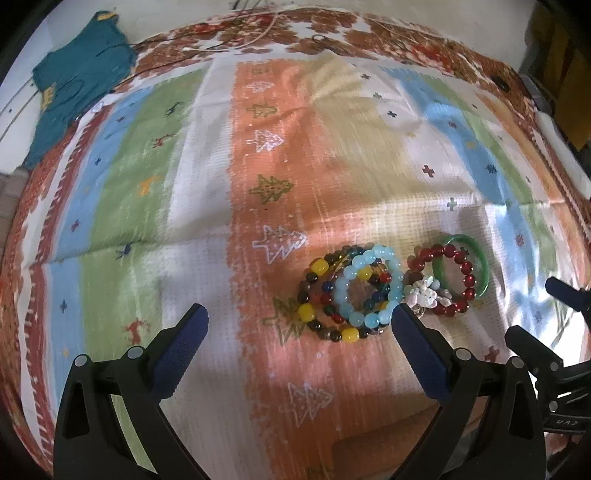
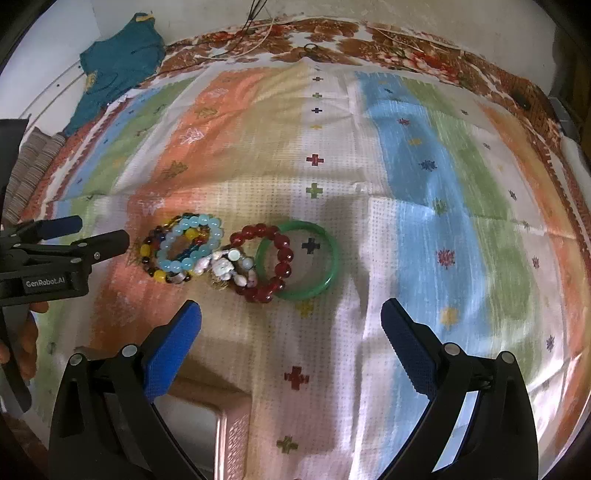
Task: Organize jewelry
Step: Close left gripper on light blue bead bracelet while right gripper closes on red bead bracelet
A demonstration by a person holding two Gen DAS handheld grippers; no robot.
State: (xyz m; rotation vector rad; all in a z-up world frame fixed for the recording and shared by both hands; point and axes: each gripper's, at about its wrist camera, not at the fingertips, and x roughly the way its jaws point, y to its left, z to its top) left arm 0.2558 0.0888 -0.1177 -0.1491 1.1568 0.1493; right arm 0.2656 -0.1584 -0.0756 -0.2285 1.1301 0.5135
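A pile of bracelets lies on the striped cloth. A light blue bead bracelet [image 1: 371,286] [image 2: 190,243] rests on a multicoloured bead bracelet [image 1: 321,295] [image 2: 151,254]. Beside them lie a white shell bracelet [image 1: 428,293] [image 2: 225,267], a red bead bracelet [image 1: 458,273] [image 2: 269,258] and a green bangle [image 1: 480,266] [image 2: 325,266]. My left gripper [image 1: 297,319] is open, just short of the blue and multicoloured bracelets. My right gripper [image 2: 290,314] is open, just short of the red bracelet and bangle. Both are empty.
A pink box [image 2: 232,435] lies at the near edge below my right gripper. A teal cloth [image 1: 79,79] lies at the far left corner. Thin cords [image 1: 258,33] run along the far edge. The striped cloth [image 1: 207,184] covers the surface.
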